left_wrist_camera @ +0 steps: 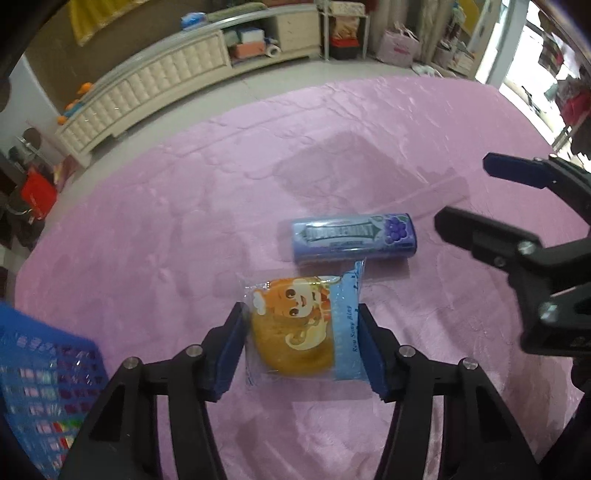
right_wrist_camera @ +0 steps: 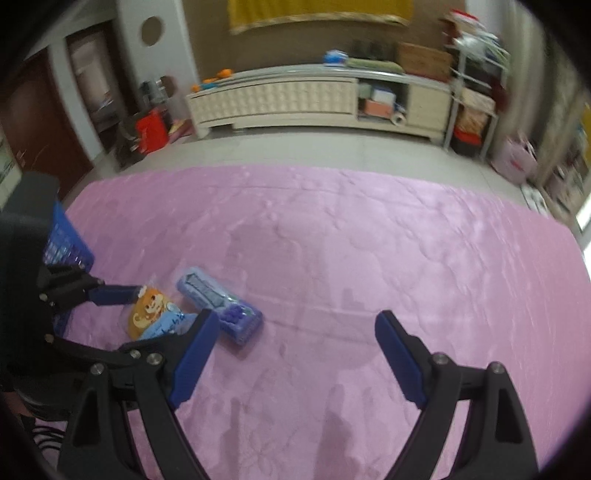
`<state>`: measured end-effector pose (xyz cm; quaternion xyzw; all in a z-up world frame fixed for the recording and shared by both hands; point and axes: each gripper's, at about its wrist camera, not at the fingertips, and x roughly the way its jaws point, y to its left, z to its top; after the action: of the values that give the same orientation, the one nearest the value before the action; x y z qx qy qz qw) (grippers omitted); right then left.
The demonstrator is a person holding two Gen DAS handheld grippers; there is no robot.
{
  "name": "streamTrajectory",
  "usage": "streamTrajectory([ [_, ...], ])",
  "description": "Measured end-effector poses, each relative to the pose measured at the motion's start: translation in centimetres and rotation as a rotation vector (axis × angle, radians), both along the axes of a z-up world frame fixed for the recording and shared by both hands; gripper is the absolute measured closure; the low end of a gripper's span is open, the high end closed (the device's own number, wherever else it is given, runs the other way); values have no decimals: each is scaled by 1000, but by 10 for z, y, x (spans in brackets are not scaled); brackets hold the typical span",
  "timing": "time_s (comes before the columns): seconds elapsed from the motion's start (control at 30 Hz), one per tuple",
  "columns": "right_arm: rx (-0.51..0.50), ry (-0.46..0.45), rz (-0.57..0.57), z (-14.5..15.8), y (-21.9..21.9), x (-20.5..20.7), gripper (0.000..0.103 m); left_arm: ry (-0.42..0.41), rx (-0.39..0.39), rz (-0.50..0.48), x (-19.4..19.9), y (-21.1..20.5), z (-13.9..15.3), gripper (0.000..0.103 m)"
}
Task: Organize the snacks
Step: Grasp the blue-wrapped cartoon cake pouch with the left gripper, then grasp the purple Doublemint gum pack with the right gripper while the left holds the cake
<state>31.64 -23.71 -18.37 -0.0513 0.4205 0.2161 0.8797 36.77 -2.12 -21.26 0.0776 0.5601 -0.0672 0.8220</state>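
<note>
My left gripper (left_wrist_camera: 301, 343) low, fingers clamping the cake packet (left_wrist_camera: 304, 330) | right gripper (right_wrist_camera: 295, 360) hovers beside gum box (left_wrist_camera: 354, 238), fingers spread wide | pink surface (left_wrist_camera: 184, 221)

This is a lived-in home, most likely a living room. A long cream TV cabinet with a quilted, padded front (right_wrist_camera: 280, 101) runs along a brown wall, its open shelves stuffed with boxes (right_wrist_camera: 380, 101). Toys sit on top of it: an orange plush (left_wrist_camera: 79, 92) and a blue one (right_wrist_camera: 335, 57). A yellow cloth hanging (right_wrist_camera: 317, 11) covers the wall above. A metal storage rack (right_wrist_camera: 472, 99) holds household bundles, with a pink shopping bag (right_wrist_camera: 517, 162) beside it. A dark wooden door (right_wrist_camera: 33, 125) stands at the left, and the floor is pale tile (right_wrist_camera: 332, 151).
</note>
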Motion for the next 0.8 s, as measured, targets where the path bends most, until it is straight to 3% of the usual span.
streamTrajectory([
  [0.13, -13, -59, 108, -3, 14, -6, 14, -50, 12, 73, -14, 13, 10, 48],
  [0.27, -14, -34, 138, -13, 24, -3, 14, -124, 42, 114, -28, 17, 25, 48],
  [0.6, 14, 0, 205, -39, 45, 15, 14, -131, 34, 157, -42, 27, 17, 48],
  [0.8, -21, -48, 233, -42, 50, 9, 40, -123, 13, 192, -38, 32, 17, 48],
])
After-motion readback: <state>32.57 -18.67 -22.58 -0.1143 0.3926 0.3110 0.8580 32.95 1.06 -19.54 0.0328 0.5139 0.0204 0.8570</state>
